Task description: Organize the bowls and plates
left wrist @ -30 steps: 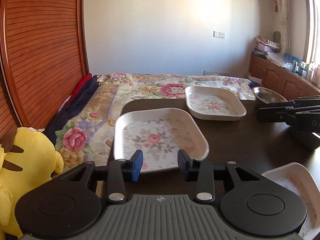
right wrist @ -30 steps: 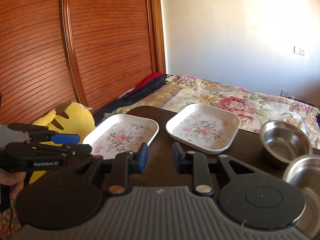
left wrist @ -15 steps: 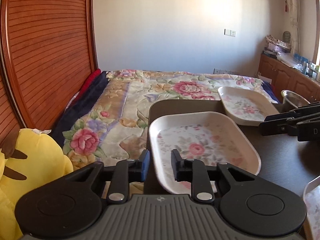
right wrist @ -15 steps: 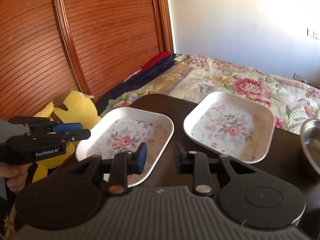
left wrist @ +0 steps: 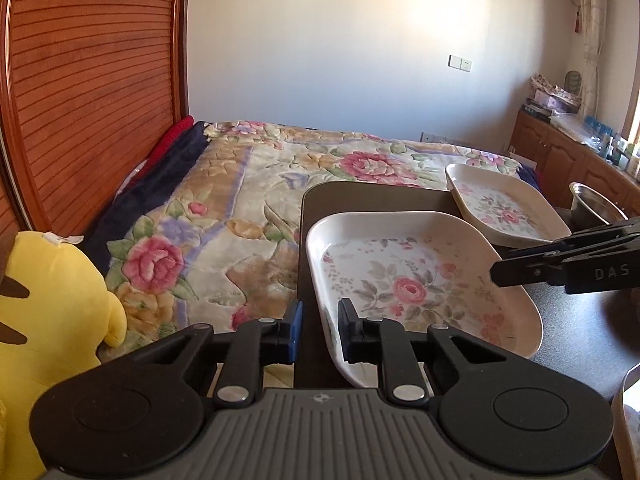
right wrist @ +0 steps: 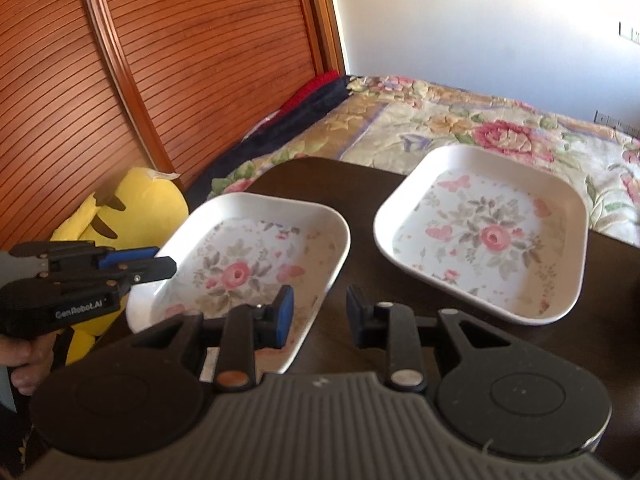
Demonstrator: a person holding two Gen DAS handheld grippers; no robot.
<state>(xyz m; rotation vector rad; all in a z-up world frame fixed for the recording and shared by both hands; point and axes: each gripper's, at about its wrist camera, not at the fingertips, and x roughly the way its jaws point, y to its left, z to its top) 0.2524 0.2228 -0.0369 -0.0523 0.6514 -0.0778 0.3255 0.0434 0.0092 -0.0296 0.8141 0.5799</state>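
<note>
Two white square plates with rose prints sit on the dark table (left wrist: pixel 360 196). The near plate (left wrist: pixel 408 280) (right wrist: pixel 240 256) lies by the table's left edge. My left gripper (left wrist: pixel 320 332) (right wrist: pixel 166 262) is open with a narrow gap, and its fingers straddle that plate's near-left rim. My right gripper (right wrist: pixel 320 316) (left wrist: pixel 496 270) is open over the same plate's right rim. The second plate (left wrist: pixel 500 208) (right wrist: pixel 488 232) lies farther right. A steel bowl (left wrist: pixel 592 200) stands behind it.
Another white plate's rim (left wrist: pixel 628 400) shows at the near right. A yellow plush toy (left wrist: pixel 48 300) sits left of the table. A bed with a floral cover (left wrist: pixel 280 160) lies beyond. A slatted wooden door (right wrist: pixel 180 60) is at left. A person's hand (right wrist: pixel 24 364) holds the left gripper.
My left gripper has shifted to the near plate's left rim and narrowed its fingers. My right gripper has moved left and closer, over the plate's right rim.
</note>
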